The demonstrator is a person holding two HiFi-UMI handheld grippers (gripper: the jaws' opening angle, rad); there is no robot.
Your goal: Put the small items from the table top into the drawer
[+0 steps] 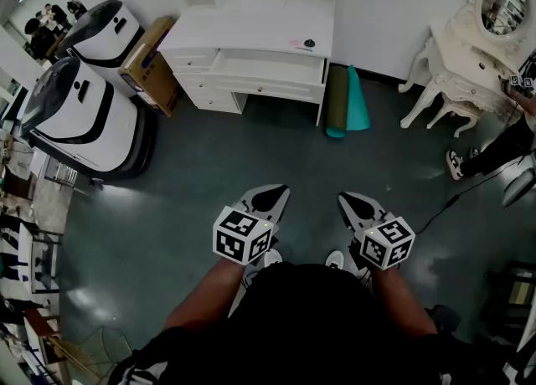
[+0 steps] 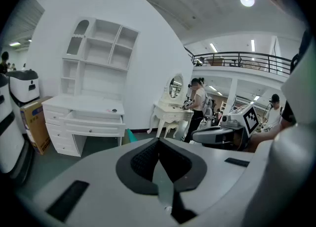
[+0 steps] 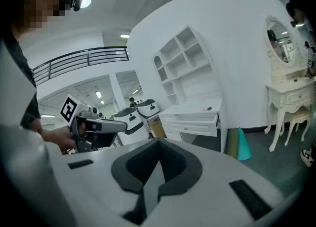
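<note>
Head view: left tool [image 1: 272, 197] and right tool [image 1: 355, 204] were held low before the person, side by side, aimed forward and slightly down, well apart from the white surface [image 1: 243, 28]. A small dark item [image 1: 309, 42] lay near the surface's right end. The drawer [image 1: 268, 65] below it stood pulled out.

Left gripper view: jaws together, nothing between them. Item [image 2: 114, 110] too small to identify.

Right gripper view: jaws likewise together, empty. Item [image 3: 209, 108] was probably light and rigid. A pinch across its sides looked best, though it might skid on the smooth top.
</note>
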